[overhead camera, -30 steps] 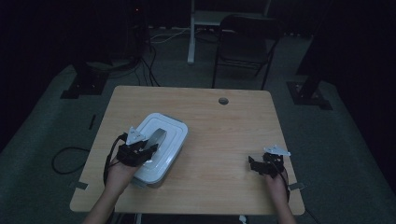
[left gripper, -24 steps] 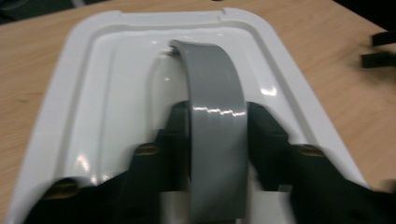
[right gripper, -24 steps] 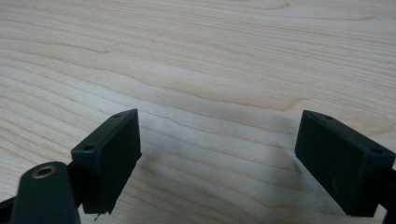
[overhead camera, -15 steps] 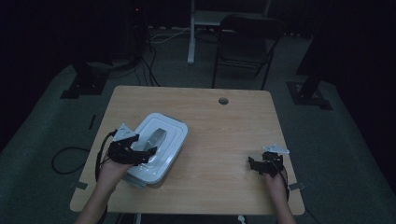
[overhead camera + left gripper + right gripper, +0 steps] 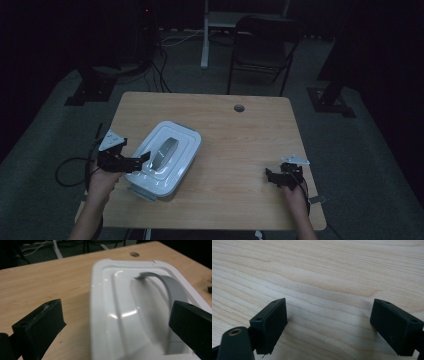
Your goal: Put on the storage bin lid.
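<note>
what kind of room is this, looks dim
Probably a lab or recording studio rather than a home. A plain wooden table stands on grey carpet in a darkened room, with stand bases and loose cables on the floor behind it, and a black folding chair.

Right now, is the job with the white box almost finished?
Looks like one step is over: the left claw has just opened and holds nothing, its tips at the near edge of the white box, which sits closed on the table with its grey handle flat. The right claw rests open, apart from it. What's left can't be told.
</note>
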